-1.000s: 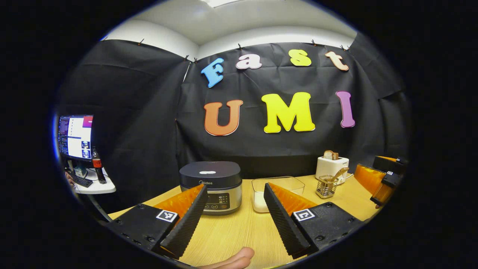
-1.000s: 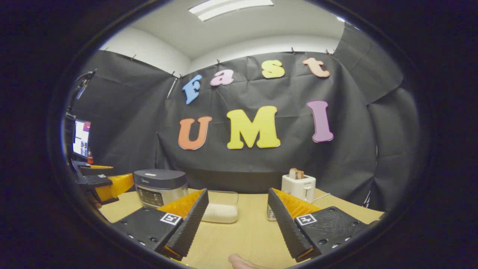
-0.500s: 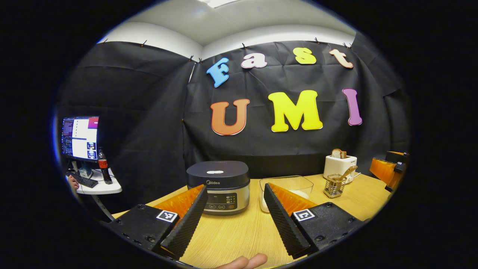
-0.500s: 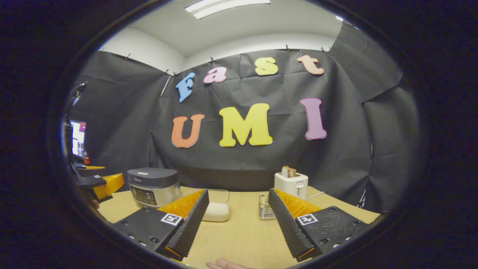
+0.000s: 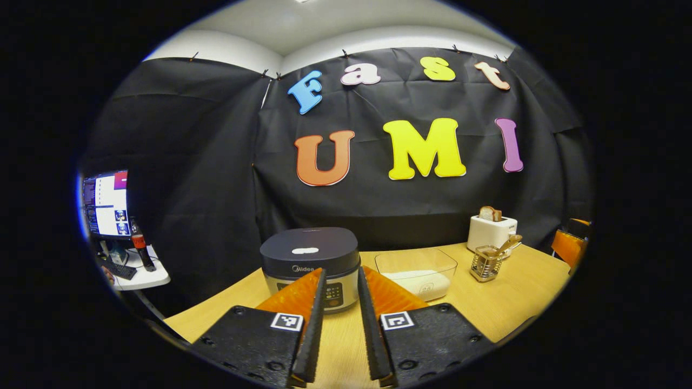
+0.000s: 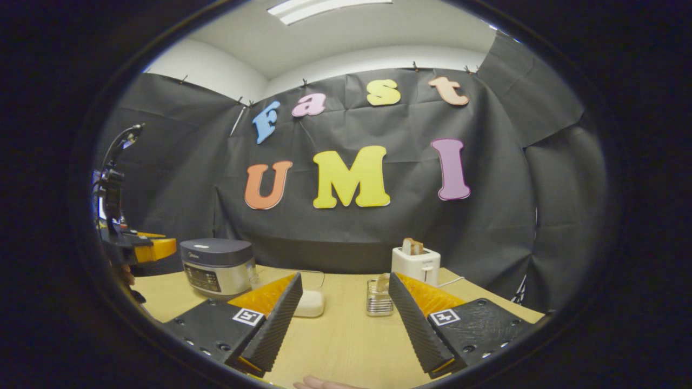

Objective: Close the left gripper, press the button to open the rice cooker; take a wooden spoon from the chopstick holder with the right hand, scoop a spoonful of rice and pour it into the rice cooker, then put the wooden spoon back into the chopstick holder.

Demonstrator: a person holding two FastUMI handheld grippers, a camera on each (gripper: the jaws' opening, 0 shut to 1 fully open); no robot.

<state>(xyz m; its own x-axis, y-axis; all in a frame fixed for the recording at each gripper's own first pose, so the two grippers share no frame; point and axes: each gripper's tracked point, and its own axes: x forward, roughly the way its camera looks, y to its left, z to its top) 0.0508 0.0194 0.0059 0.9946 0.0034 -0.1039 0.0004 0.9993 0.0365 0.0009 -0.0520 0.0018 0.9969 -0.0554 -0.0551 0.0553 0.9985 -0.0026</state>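
When reading the left gripper view, note the left gripper [image 5: 341,270] with fingers drawn nearly together, a narrow gap left between them, gripping nothing. Locate the rice cooker [image 5: 309,251] directly beyond the fingertips, lid down, control panel visible through the gap. Find the clear rice container [image 5: 416,270] just past the right finger, then the chopstick holder [image 5: 485,265] farther right with the wooden spoon [image 5: 508,244] leaning in it, near the toaster [image 5: 491,231].

When reading the right gripper view, note the right gripper [image 6: 344,276] with fingers spread wide above the surface [image 6: 346,335], holding nothing. Locate the chopstick holder [image 6: 379,297] just inside the right fingertip, the rice cooker [image 6: 217,265] well left of the left finger.
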